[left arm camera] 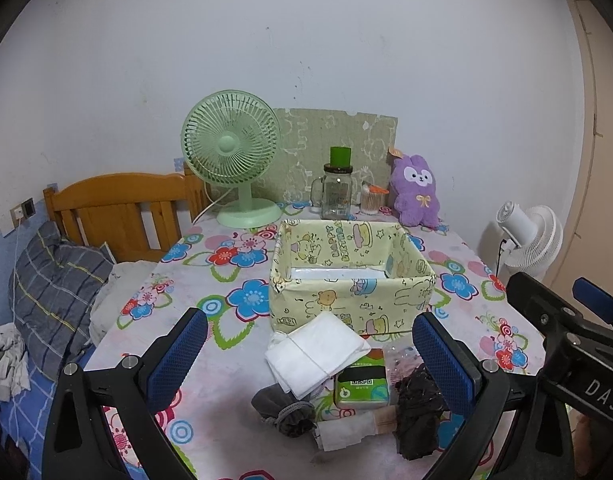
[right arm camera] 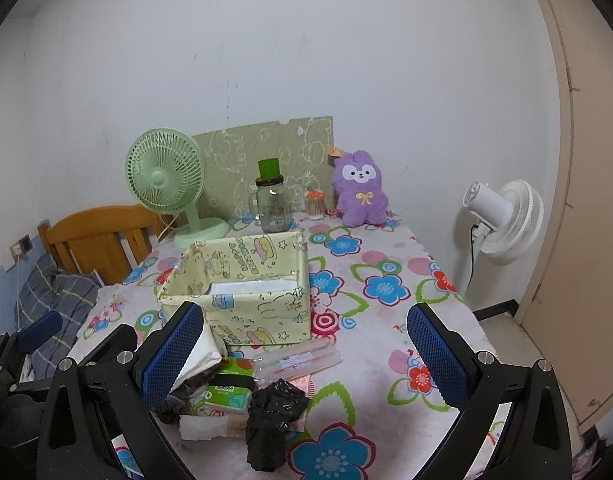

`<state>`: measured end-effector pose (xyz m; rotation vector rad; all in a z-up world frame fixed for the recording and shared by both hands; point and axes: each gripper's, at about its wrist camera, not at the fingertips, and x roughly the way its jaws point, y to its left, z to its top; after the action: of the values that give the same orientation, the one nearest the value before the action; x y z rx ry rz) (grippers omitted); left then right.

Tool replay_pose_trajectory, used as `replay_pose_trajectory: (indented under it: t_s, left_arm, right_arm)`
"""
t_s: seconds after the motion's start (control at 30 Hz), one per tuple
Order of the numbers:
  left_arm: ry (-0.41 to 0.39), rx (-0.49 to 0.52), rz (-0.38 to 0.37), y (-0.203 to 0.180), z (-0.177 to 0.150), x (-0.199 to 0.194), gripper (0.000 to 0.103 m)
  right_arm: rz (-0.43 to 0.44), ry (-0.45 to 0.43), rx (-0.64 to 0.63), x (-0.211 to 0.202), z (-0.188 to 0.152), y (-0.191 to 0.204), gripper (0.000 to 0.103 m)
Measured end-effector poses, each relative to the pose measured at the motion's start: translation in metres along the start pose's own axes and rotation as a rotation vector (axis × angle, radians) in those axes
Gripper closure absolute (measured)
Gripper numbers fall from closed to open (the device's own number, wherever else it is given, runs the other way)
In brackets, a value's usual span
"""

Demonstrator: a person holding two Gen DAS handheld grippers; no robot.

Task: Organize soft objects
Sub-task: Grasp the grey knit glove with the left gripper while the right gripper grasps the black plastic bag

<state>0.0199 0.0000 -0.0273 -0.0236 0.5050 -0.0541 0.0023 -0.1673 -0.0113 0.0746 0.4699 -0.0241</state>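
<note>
A yellow cartoon-print fabric box [left arm camera: 348, 298] [right arm camera: 242, 308] stands open on the flowered table. In front of it lies a small pile: a folded white cloth [left arm camera: 316, 354] [right arm camera: 204, 354], a green tissue pack [left arm camera: 361, 386] [right arm camera: 226, 394], a grey sock [left arm camera: 284, 408], a crumpled black plastic bag [left arm camera: 420, 412] [right arm camera: 272, 424], a rolled white rag [left arm camera: 346, 430] [right arm camera: 204, 426] and a clear plastic packet [right arm camera: 298, 362]. My left gripper [left arm camera: 310, 350] is open above the pile, touching nothing. My right gripper [right arm camera: 306, 354] is open too, over the pile's right side.
At the table's back stand a green desk fan [left arm camera: 232, 160] [right arm camera: 166, 184], a glass jar with a green cap [left arm camera: 337, 188] [right arm camera: 271, 204], a toothpick holder [left arm camera: 372, 198] and a purple plush rabbit [left arm camera: 416, 190] [right arm camera: 360, 188]. A bed with a pillow [left arm camera: 56, 292] lies left; a white floor fan [right arm camera: 502, 220] stands right.
</note>
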Motion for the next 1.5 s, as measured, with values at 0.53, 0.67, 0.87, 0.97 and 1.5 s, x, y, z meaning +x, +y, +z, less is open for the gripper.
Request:
replay_pose_trajectory:
  t_s: [0.53,0.67,0.87,0.97,1.5]
  left_arm:
    - [0.096,-0.029,-0.025,0.002,-0.029,0.046,0.002]
    - [0.123,-0.034,-0.030,0.003,-0.038,0.053,0.002]
    - [0.147,-0.027,-0.016,0.004,-0.053,0.060,0.003]
    - [0.163,-0.025,-0.021,0.004,-0.061,0.063,0.004]
    - [0.245,-0.031,0.046,0.010,-0.080,0.082,0.012]
  right_arm:
    - [0.016,0.048,0.000,0.040,-0.033,0.004,0.001]
    - [0.016,0.076,-0.012,0.050,-0.040,0.008,0.003]
    - [0.020,0.111,-0.028,0.061,-0.053,0.014,0.006]
    - [0.015,0.133,-0.041,0.067,-0.059,0.018,0.007]
    - [0.023,0.234,-0.028,0.091,-0.085,0.025,0.024]
